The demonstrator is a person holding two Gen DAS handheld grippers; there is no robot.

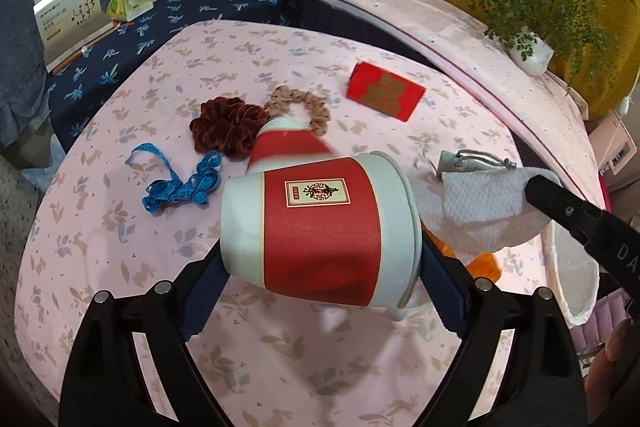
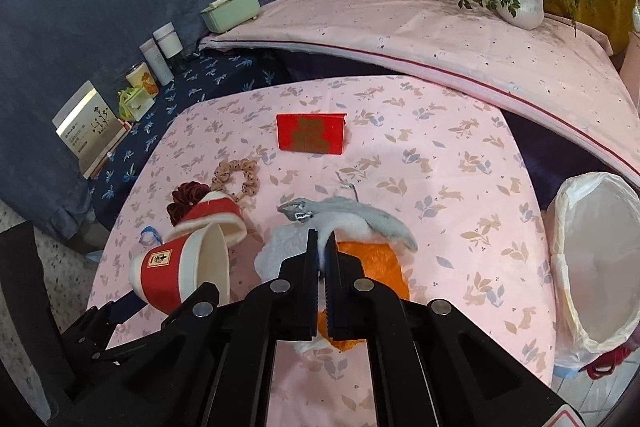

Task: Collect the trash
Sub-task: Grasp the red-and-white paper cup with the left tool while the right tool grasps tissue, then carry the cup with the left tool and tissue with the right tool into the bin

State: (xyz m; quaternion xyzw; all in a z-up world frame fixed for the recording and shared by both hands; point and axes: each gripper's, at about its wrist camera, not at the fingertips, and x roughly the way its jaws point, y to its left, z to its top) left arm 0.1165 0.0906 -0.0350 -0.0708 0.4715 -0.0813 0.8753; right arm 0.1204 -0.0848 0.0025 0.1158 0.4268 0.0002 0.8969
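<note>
**A:** What do you get from the left wrist camera?

**B:** My left gripper (image 1: 320,267) has its jaws spread wide around a red and white paper cup (image 1: 320,233), which lies sideways between the blue pads and is lifted off the pink tablecloth (image 1: 120,267). A second cup (image 1: 286,147) of the same kind lies tipped over just behind it, touching a dark red scrunchie (image 1: 222,131) and a beige one (image 1: 300,107). A blue measuring tape (image 1: 180,183) sits to the left and a red envelope (image 1: 384,91) further back. At the right edge I see the right gripper's finger on a white paper towel (image 1: 480,211).

**A:** And the right wrist camera?

**B:** My right gripper (image 2: 322,259) has its jaws nearly closed, pinching the paper towel (image 2: 280,251) between them. Beneath lie an orange cloth (image 2: 372,267) and a grey pouch (image 2: 360,219). The held cup (image 2: 180,271) shows at the left, its mouth facing the camera. The bin (image 2: 592,267), lined with a white bag, stands beside the table's right edge.
</note>
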